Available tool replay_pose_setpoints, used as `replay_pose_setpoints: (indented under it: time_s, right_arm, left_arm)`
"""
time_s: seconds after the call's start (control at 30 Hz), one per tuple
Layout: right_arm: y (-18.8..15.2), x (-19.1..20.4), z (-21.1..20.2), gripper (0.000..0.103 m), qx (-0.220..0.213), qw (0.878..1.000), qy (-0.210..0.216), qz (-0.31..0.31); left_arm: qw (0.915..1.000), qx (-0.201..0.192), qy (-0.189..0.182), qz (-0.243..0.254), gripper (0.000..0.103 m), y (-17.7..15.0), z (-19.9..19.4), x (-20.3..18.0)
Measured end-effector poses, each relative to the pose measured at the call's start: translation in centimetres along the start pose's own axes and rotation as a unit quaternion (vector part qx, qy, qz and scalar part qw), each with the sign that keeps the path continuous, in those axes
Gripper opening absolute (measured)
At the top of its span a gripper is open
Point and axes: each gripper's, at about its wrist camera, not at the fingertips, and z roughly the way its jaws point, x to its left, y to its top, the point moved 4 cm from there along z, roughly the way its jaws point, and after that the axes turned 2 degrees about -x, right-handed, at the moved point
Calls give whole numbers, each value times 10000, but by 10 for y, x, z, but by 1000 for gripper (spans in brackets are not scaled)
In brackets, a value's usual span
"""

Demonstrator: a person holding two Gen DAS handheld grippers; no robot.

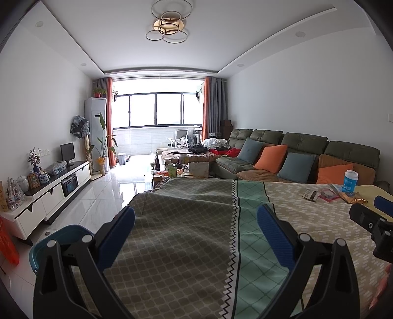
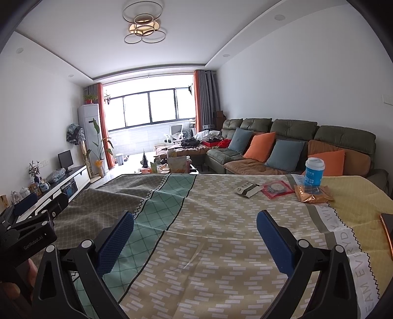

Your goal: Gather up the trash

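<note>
Daylight pours through the wide window (image 1: pixel 155 108) at the far end, orange curtains (image 1: pixel 209 103) framing it. A green sofa (image 2: pixel 292 137) lines the right wall, a white TV cabinet (image 1: pixel 54 189) the left, glossy tiled floor (image 1: pixel 103 196) between, ring ceiling lamp (image 1: pixel 168 22) overhead.

We see two low fisheye views looking forward across a patterned cloth (image 1: pixel 186 245) toward a far window (image 1: pixel 157 108). Our left view sits further left, close to the cloth. Both share the sofa (image 2: pixel 294 137) and a blue cup (image 2: pixel 314 171), at right.
</note>
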Motion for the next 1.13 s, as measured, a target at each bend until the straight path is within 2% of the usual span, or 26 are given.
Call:
replay_pose_setpoints:
  time_s: [0.6, 0.8, 0.9, 0.97, 1.13]
  right_arm:
    - [-2, 1, -2, 100, 32, 10000, -5, 7]
    - [-1, 1, -2, 100, 30, 10000, -12, 7]
    - [-2, -1, 1, 100, 78, 10000, -43, 36]
    - [-3, -6, 4, 100, 175, 9998, -71, 97]
    - [-5, -36, 16, 100, 651, 9968, -372, 263]
  left_arm:
    - [10000, 40, 12, 8, 99, -4, 0, 1]
    - [9999, 44, 54, 153, 99, -3, 1, -5]
    - [9993, 340, -94, 111, 100, -4, 9, -4]
    - [9971, 695, -299, 40, 100, -6, 21, -3]
    - [9891, 1377, -505, 84, 100, -6, 54, -4]
